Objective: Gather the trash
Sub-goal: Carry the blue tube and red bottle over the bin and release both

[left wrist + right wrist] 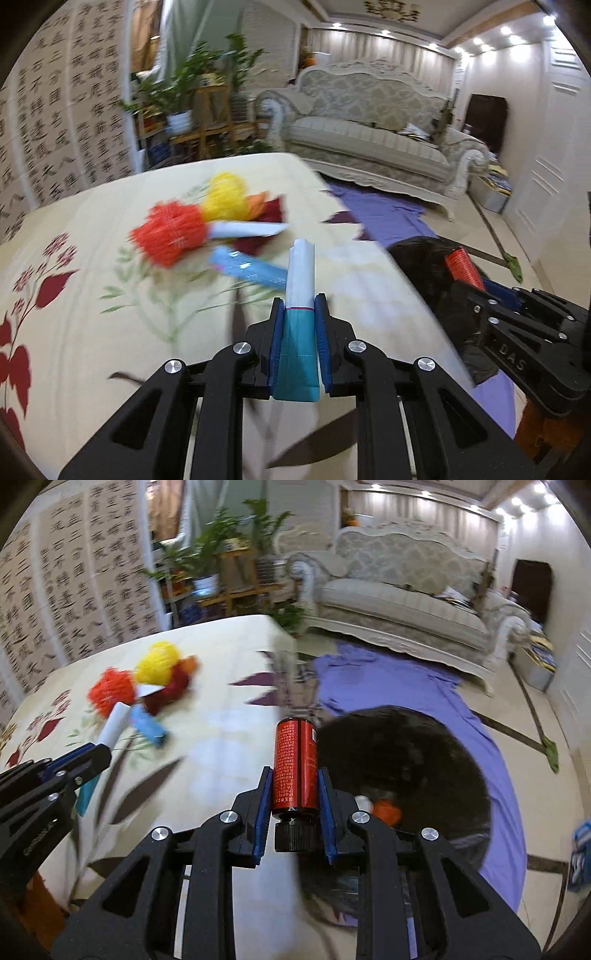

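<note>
ornate cream sofa (373, 122); calligraphy wall panels (62, 122); potted plants (207, 74); recessed ceiling lights (509, 33)

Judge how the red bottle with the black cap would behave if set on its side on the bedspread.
The red bottle looks round and rigid, so it would probably roll. The soft bedspread may slow it. Its smooth wall could slip.

Glossy red can (295, 764); printed cloth tablecloth (229, 716).
</note>
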The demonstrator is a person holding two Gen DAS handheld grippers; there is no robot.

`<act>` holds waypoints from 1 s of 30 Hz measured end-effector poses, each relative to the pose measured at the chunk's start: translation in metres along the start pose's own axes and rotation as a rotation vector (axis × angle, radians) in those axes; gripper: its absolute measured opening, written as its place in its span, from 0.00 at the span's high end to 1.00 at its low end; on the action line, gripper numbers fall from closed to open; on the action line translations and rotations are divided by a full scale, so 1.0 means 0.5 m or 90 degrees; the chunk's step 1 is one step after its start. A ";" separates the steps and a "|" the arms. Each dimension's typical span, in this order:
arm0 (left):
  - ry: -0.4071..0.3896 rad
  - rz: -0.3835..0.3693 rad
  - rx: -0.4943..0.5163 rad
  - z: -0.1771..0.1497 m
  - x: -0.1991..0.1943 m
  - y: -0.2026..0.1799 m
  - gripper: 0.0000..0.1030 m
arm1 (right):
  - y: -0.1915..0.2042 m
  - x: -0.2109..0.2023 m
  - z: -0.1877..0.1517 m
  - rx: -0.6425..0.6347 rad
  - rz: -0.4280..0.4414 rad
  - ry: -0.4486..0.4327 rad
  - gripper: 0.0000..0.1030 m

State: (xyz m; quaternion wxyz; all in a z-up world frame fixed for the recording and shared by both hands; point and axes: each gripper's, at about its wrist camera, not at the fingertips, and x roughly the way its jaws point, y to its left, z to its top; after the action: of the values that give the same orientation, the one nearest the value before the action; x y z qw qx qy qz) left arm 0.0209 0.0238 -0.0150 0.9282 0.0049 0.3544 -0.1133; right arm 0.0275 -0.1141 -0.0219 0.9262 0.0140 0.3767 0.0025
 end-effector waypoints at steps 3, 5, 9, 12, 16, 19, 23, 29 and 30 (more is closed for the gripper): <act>-0.003 -0.024 0.020 0.011 0.014 -0.045 0.82 | -0.042 0.003 -0.003 0.019 -0.022 -0.003 0.78; -0.005 -0.037 0.033 0.021 0.025 -0.075 0.82 | -0.068 0.007 -0.003 0.030 -0.037 -0.004 0.78; -0.008 -0.058 0.050 0.035 0.044 -0.119 0.82 | -0.108 0.018 0.001 0.049 -0.051 -0.005 0.78; -0.010 -0.068 0.071 0.043 0.062 -0.150 0.82 | -0.131 0.026 0.005 0.057 -0.058 -0.009 0.78; -0.008 -0.070 0.089 0.055 0.093 -0.181 0.82 | -0.160 0.038 0.009 0.070 -0.065 -0.011 0.77; 0.000 -0.071 0.095 0.059 0.112 -0.198 0.82 | -0.175 0.049 0.014 0.079 -0.067 -0.011 0.77; 0.007 -0.072 0.109 0.064 0.134 -0.218 0.82 | -0.188 0.062 0.015 0.087 -0.067 -0.011 0.77; 0.030 -0.057 0.104 0.066 0.159 -0.221 0.58 | -0.206 0.075 0.009 0.100 -0.076 -0.007 0.65; 0.030 -0.056 0.099 0.066 0.158 -0.218 0.52 | -0.208 0.075 0.007 0.102 -0.078 -0.007 0.64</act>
State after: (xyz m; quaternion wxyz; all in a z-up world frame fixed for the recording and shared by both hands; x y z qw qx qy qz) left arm 0.0765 -0.1017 -0.0348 0.9107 0.0638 0.3659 -0.1809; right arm 0.0562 -0.2178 -0.0487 0.9225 0.0653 0.3711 -0.0843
